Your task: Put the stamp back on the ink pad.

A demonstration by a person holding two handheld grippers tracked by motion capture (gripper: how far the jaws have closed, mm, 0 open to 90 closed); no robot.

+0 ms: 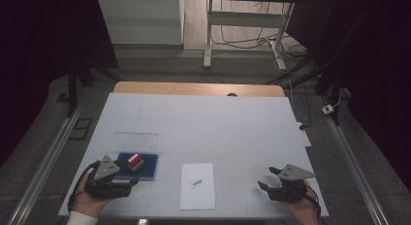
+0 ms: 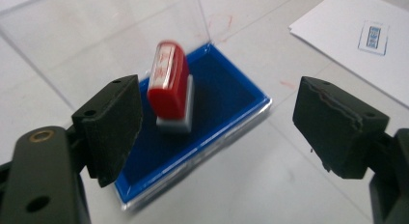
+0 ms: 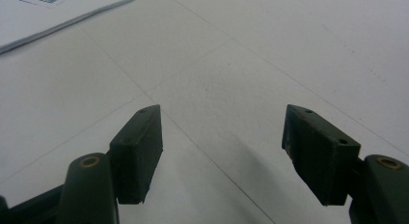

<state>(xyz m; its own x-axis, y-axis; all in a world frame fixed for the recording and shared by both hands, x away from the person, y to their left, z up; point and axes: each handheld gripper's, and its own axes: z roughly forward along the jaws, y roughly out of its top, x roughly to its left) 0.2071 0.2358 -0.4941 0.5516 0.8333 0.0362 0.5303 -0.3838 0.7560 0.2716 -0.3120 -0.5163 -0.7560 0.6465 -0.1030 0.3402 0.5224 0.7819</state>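
Stamp on blue ink pad, ahead of parted left fingers, untouched.

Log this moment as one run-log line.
left gripper: open, clear of red stamp | stamp: tilted on blue ink pad, lid up | right gripper: open, empty | paper sheet: between grippers

stamp lettering blurred, paper cut off

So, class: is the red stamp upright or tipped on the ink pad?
Tipped: the red stamp leans on the blue ink pad, its base partly lifted.
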